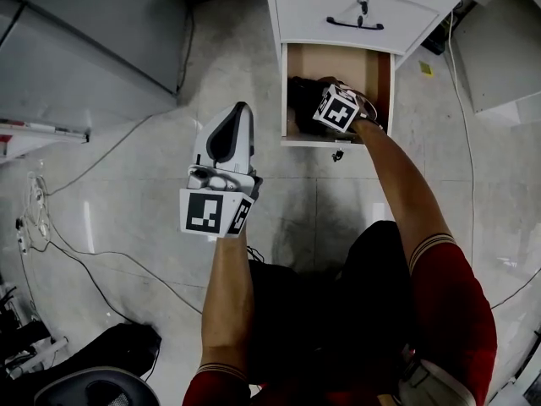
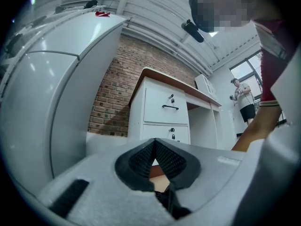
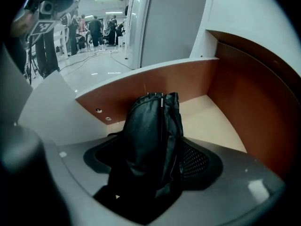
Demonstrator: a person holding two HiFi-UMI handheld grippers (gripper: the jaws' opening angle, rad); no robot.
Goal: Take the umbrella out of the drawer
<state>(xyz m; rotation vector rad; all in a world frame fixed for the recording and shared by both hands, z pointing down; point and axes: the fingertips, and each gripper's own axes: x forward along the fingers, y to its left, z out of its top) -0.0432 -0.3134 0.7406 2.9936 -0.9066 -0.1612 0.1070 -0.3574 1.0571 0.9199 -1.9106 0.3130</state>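
Straddling the folded black umbrella (image 3: 150, 135), the right tongs (image 3: 153, 160) stand wide apart, one pad on each side of it. The umbrella lies on the pale bottom of the open drawer (image 3: 225, 121), its far end pointing toward the brown wall. The left tongs (image 2: 154, 159), pads together and empty, hover level over the floor (image 1: 127, 193).

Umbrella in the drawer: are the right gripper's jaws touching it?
Cannot tell. In the right gripper view the umbrella stands between the wide-open jaws of the right gripper and hides their inner faces; neither gap nor contact shows plainly.
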